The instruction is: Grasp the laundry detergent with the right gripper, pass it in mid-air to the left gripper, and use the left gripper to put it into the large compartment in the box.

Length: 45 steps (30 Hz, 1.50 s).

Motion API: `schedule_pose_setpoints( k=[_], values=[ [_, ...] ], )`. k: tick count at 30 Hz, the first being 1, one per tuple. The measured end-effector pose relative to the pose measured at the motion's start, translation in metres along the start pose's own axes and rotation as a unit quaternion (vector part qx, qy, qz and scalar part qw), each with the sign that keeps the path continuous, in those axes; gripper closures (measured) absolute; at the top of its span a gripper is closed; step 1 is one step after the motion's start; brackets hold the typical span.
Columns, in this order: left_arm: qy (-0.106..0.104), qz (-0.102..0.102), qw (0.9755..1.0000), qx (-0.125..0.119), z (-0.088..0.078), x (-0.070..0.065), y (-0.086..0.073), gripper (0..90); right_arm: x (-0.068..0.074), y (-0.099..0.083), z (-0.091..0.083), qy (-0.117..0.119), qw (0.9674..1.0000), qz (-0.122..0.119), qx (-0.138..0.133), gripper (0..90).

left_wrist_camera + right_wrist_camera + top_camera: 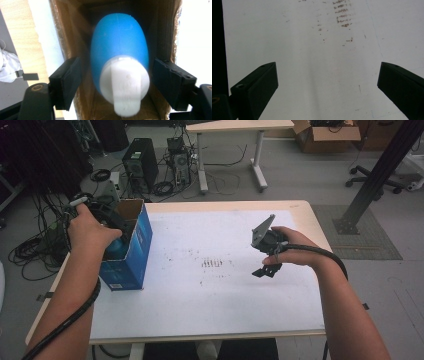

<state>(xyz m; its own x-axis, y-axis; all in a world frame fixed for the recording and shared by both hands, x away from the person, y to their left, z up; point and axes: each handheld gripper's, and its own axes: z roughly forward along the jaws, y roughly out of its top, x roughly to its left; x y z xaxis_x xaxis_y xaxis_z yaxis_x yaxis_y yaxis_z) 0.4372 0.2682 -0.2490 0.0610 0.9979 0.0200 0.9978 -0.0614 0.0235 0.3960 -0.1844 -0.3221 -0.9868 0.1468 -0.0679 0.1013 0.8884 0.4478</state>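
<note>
A blue bottle (120, 37) with a white cap (125, 85) stands inside an open-topped blue cardboard box (132, 255) at the table's left edge. My left gripper (116, 63) points down into the box, its pads on either side of the bottle's top with a small gap on each side, so it is open. From above, the left gripper (117, 227) sits over the box mouth and the bottle (116, 249) shows as a blue patch. My right gripper (263, 270) hovers over the white table surface right of centre. Its jaws (328, 67) stand wide open with nothing between them.
The white table sheet (210, 310) carries dark smudges (212, 263) in the middle. Beyond the table, a computer tower (140, 162), tangled cables, another table (235, 127) and a slanting black pole (380, 170) at the right stand on the floor.
</note>
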Motion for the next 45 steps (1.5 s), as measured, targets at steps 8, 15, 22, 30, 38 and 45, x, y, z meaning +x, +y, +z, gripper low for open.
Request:
schedule_pose_setpoints(
  k=[8, 15, 22, 30, 38, 45],
  values=[
    [0.005, 0.011, 0.9999, -0.011, -0.011, -0.001, -0.004, 15.1, 0.002, 0.0, -0.005, -0.003, 1.0, -0.002, -0.003, 3.1],
    [0.003, 0.023, 0.9996, -0.013, -0.02, -0.004, -0.008, 11.9, 0.005, -0.002, -0.007, -0.006, 1.0, -0.002, -0.003, 3.1],
    [0.005, 0.033, 0.9994, -0.009, -0.028, -0.008, -0.011, 9.1, 0.008, -0.002, -0.011, -0.008, 0.9999, -0.004, -0.006, 3.1],
    [0.009, 0.076, 0.9971, -0.009, -0.043, -0.019, -0.014, 0.5, 0.009, -0.004, -0.016, -0.011, 0.9999, -0.002, -0.007, 3.1],
    [-0.009, 0.155, 0.9878, -0.017, -0.065, -0.028, -0.011, 0.2, 0.01, -0.003, -0.023, -0.017, 0.9998, -0.001, -0.006, 3.1],
    [-0.004, 0.26, 0.9653, -0.021, -0.083, -0.052, -0.011, 0.2, 0.009, -0.002, -0.028, -0.021, 0.9998, -0.002, 0.0, 3.1]
  ],
)
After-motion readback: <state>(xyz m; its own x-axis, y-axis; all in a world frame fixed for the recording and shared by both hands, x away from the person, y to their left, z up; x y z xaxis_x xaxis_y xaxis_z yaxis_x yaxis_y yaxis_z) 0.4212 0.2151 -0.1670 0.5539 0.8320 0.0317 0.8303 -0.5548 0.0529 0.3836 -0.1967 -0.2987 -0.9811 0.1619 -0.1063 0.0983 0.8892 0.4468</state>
